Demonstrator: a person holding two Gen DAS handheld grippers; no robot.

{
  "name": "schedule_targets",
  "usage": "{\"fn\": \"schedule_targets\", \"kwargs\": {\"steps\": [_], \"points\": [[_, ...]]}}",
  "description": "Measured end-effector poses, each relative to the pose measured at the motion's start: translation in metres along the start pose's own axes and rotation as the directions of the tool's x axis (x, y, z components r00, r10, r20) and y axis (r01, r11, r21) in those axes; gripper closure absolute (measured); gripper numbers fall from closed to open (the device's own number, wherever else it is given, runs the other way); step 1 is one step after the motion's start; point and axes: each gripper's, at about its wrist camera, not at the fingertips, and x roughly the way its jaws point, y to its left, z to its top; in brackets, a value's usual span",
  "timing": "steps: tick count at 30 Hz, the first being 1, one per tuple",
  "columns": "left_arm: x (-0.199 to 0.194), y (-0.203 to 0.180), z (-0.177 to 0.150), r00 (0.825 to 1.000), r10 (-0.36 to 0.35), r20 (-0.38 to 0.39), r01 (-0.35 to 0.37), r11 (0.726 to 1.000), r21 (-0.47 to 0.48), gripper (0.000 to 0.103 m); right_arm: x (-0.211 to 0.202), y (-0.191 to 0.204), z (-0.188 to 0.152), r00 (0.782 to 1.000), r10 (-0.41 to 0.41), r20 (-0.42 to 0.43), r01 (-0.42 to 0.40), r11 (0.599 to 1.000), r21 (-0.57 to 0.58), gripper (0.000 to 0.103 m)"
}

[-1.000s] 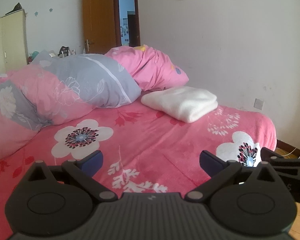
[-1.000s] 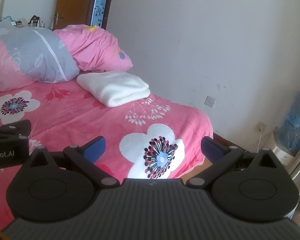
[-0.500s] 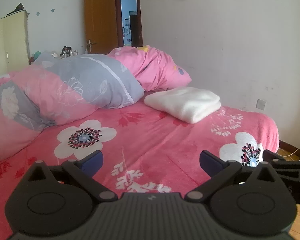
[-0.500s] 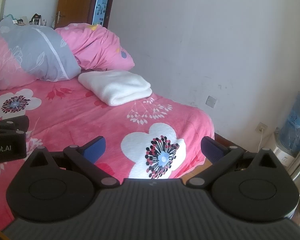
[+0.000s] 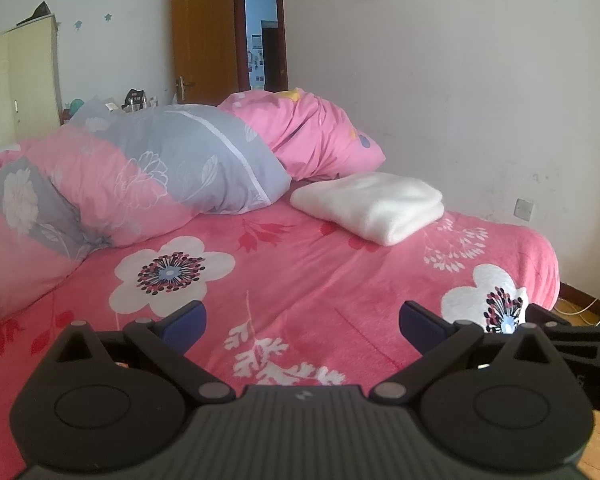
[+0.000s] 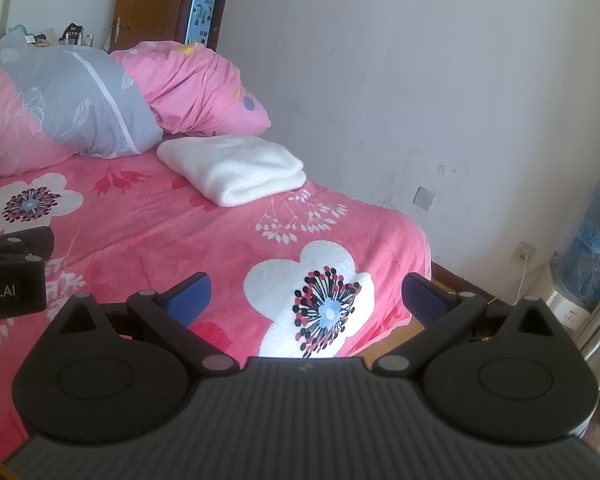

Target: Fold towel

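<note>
Broadly, a bed (image 5: 300, 280) with a pink floral cover fills both views, set against a white wall (image 5: 480, 100). Bunched pink and grey bedding (image 5: 172, 168) is heaped at its far end. Just beside that heap, near the wall-side edge, lies the white towel (image 5: 372, 204), folded into a thick rectangle. Well short of it, the left gripper (image 5: 302, 320) and the right gripper (image 6: 306, 294) hover with blue-padded fingers (image 6: 190, 294) spread wide, released and empty.
</note>
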Motion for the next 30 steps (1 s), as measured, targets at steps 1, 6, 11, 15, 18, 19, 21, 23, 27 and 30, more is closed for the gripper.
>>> {"fn": "schedule_targets", "kwargs": {"steps": [1, 6, 11, 15, 18, 19, 21, 23, 27, 30], "points": [[-0.0001, 0.0003, 0.0, 1.0, 0.0, 0.0, 0.0, 1.0, -0.001, 0.0, 0.0004, 0.0001, 0.0002, 1.0, 0.0, -0.001, 0.0, 1.0, 0.0, 0.001], [-0.0007, 0.0014, 0.0002, 1.0, -0.002, -0.002, 0.002, 1.0, -0.004, 0.0, 0.0003, -0.0001, 0.0001, 1.0, 0.001, -0.001, -0.001, 1.0, -0.001, 0.001], [-0.0009, 0.0029, 0.0001, 1.0, -0.004, -0.005, 0.004, 1.0, -0.007, 0.0, 0.0004, 0.0009, 0.0003, 1.0, 0.002, -0.003, -0.002, 1.0, -0.003, 0.001], [-0.0016, 0.0035, 0.0002, 1.0, -0.003, -0.006, 0.003, 1.0, -0.008, 0.0, 0.0004, 0.0017, 0.0, 1.0, 0.002, -0.006, -0.002, 1.0, -0.003, 0.001], [-0.0012, 0.0034, 0.0007, 1.0, -0.002, -0.007, 0.002, 1.0, -0.009, 0.0, 0.0006, 0.0019, 0.0, 1.0, 0.004, -0.007, -0.004, 1.0, -0.002, 0.001], [-0.0009, 0.0032, 0.0006, 1.0, -0.002, -0.007, 0.002, 1.0, -0.01, 0.0, 0.0006, 0.002, 0.0, 1.0, 0.005, -0.008, -0.005, 1.0, -0.002, 0.001], [-0.0006, 0.0031, 0.0005, 1.0, -0.002, -0.008, 0.002, 1.0, -0.01, 0.0, 0.0008, 0.0017, -0.0003, 1.0, 0.006, -0.008, -0.006, 1.0, -0.003, 0.001], [-0.0005, 0.0031, 0.0004, 1.0, -0.002, -0.009, 0.002, 1.0, -0.011, 0.0, 0.0012, 0.0016, -0.0005, 1.0, 0.007, -0.01, -0.007, 1.0, -0.002, 0.001], [-0.0005, 0.0036, 0.0, 1.0, -0.002, -0.009, 0.002, 1.0, -0.013, 0.0, 0.0019, 0.0018, -0.0013, 1.0, 0.008, -0.016, -0.008, 1.0, 0.001, 0.001], [-0.0001, 0.0038, -0.0003, 1.0, -0.003, -0.011, 0.002, 1.0, -0.015, 0.0, 0.0016, 0.0024, -0.0018, 1.0, 0.01, -0.017, -0.01, 1.0, 0.001, 0.001]]}}
